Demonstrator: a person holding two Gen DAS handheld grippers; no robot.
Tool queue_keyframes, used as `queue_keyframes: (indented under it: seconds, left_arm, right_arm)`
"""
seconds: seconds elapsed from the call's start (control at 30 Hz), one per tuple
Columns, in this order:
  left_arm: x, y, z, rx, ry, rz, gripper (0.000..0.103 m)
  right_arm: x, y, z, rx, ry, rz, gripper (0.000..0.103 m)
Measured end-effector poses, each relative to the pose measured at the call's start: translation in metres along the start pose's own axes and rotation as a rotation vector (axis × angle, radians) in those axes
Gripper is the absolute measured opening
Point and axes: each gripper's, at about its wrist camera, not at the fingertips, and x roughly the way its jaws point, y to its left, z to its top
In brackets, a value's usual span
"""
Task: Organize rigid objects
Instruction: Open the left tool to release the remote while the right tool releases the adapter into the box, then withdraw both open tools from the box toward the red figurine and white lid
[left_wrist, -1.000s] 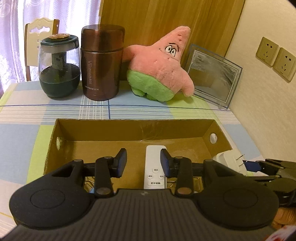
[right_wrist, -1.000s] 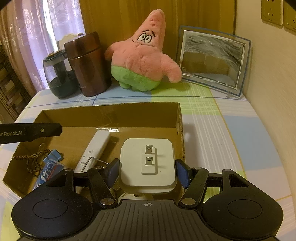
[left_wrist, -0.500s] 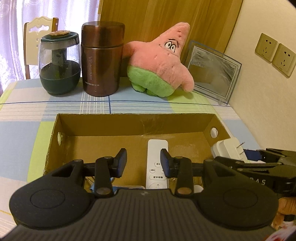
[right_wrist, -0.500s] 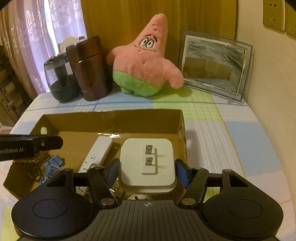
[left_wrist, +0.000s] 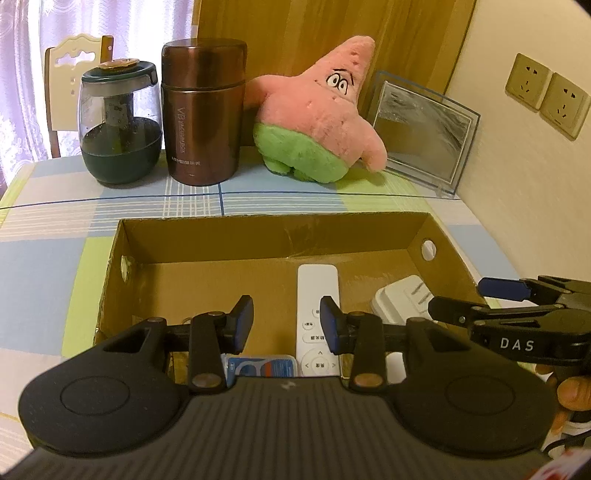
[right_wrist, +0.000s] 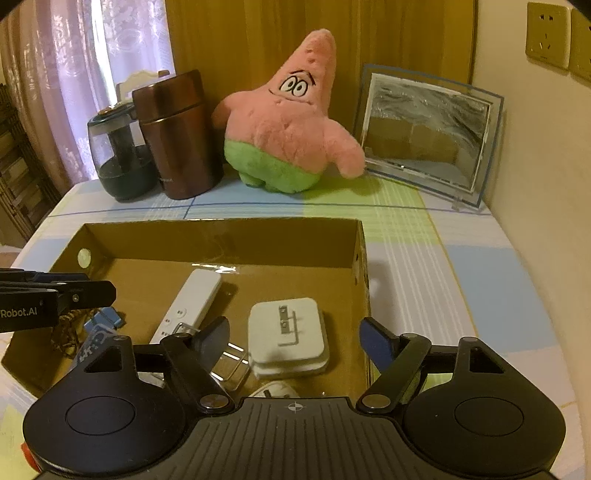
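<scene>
Your right hand-held gripper (right_wrist: 294, 338) has just let go: half a second ago its fingers were clamped on the white plug adapter (right_wrist: 287, 338), and now they stand wide apart with the adapter lying flat, prongs up, on the floor of the cardboard box (right_wrist: 229, 236), close to the box's right wall. That puts one more rigid item away, so this placement looks finished. Beside the adapter, toward the middle of the box, lies the white remote (right_wrist: 190, 302), and at the box's left end there is a blue-labelled packet (left_wrist: 260, 365) and a tangle of cord (right_wrist: 66, 332), partly hidden by your other tool. Your left hand-held gripper (left_wrist: 286, 324) hangs over the near edge of the box with its fingers apart and nothing between them, just as it did a second ago. Behind the box, the teapot (left_wrist: 120, 125), brown flask (left_wrist: 203, 110), pink plush star (left_wrist: 321, 122) and picture frame (left_wrist: 424, 129) sit untouched on the desk (left_wrist: 44, 266). I would judge your next job is to lift the right tool clear without nudging the adapter.
</scene>
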Motion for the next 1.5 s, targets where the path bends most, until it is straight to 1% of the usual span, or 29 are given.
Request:
queue_keyframes:
  seconds: [0.37,0.47,0.7,0.77,1.1,1.17,1.2,1.27,1.4,1.5]
  left_arm:
    - [-0.019,-0.005,-0.002,0.009,-0.006,0.005,0.034]
    - [-0.029,-0.008,-0.002,0.014,-0.013,0.009,0.037]
    - [-0.055,-0.015,-0.006,0.025,-0.020,0.018,0.040]
    - [-0.063,-0.017,-0.008,0.033,-0.022,0.023,0.043]
    - [-0.104,-0.024,-0.026,0.053,-0.014,0.054,0.054]
    - [-0.114,-0.024,-0.030,0.049,-0.019,0.056,0.062]
    - [-0.119,-0.024,-0.032,0.049,-0.021,0.057,0.065]
    - [-0.129,-0.024,-0.037,0.045,-0.039,0.055,0.076]
    - [-0.149,-0.024,-0.045,0.039,-0.058,0.055,0.082]
    - [-0.162,-0.024,-0.050,0.038,-0.067,0.062,0.083]
  right_arm:
    - [-0.022,0.004,0.003,-0.010,-0.011,-0.003,0.075]
    - [-0.032,0.006,0.003,-0.012,-0.002,-0.003,0.075]
    - [-0.056,0.012,-0.002,-0.006,0.015,-0.001,0.075]
    - [-0.066,0.013,-0.004,0.004,0.019,0.003,0.075]
    - [-0.111,0.020,-0.012,0.021,0.025,0.007,0.075]
    - [-0.119,0.022,-0.014,0.024,0.025,0.008,0.075]
    - [-0.124,0.023,-0.015,0.025,0.024,0.008,0.075]
    - [-0.133,0.025,-0.017,0.027,0.021,0.008,0.075]
    - [-0.148,0.032,-0.022,0.033,0.013,0.015,0.075]
    - [-0.158,0.037,-0.028,0.042,0.010,0.017,0.075]
